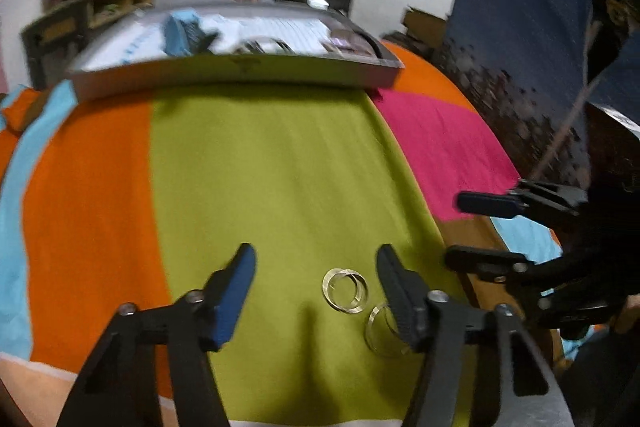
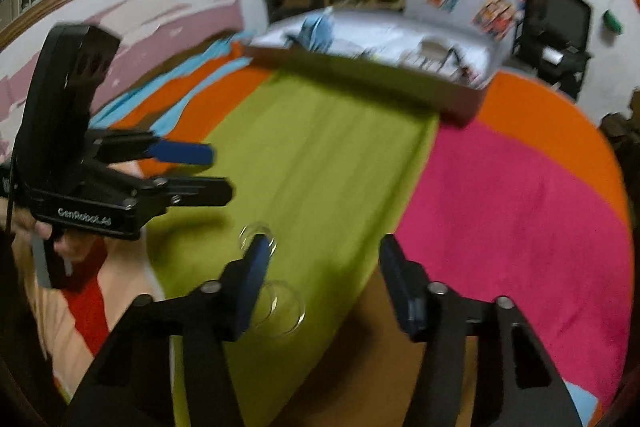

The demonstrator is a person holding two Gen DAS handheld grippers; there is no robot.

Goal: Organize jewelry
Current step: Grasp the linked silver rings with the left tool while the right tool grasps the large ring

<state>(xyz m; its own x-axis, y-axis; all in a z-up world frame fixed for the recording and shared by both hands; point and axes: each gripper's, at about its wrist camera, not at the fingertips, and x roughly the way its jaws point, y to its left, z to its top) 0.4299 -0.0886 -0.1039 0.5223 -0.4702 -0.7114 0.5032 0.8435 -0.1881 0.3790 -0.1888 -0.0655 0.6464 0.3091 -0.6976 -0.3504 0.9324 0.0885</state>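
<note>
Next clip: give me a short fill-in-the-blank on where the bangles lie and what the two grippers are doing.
1. The bangles lie on the ____ stripe of the cloth.
2. The jaws of the left gripper are ____ and hold nothing.
3. The jewelry tray sits at the ____ end of the cloth.
4. The right gripper holds ____.

Missing words: green; open; far; nothing

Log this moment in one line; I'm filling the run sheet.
left gripper open, empty | right gripper open, empty | bangles on green cloth
</note>
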